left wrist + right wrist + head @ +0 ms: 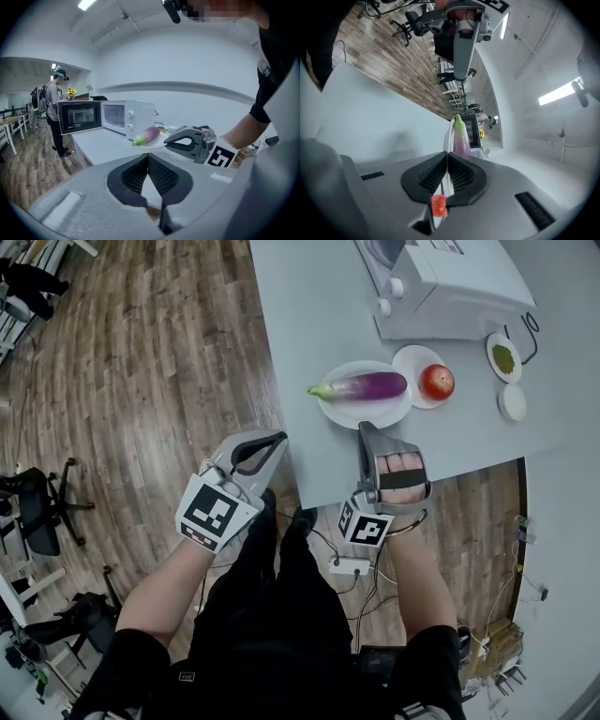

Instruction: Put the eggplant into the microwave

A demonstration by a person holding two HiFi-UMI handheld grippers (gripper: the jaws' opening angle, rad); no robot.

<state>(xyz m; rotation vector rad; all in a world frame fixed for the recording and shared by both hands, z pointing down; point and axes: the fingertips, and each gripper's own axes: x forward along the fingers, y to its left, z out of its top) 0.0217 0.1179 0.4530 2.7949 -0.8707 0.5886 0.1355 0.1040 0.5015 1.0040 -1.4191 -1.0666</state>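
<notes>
Right claw, jaws together, empty: eggplant just ahead, long axis crosswise to its reach. Left claw, likewise closed, lies farther.

the head view looks steeply down from above the person onto the near edge of the table. the left gripper view sits low, just off that edge, facing across the tabletop. the right gripper view, rolled sideways, looks along it from close. all three share the eggplant and the microwave.
</notes>
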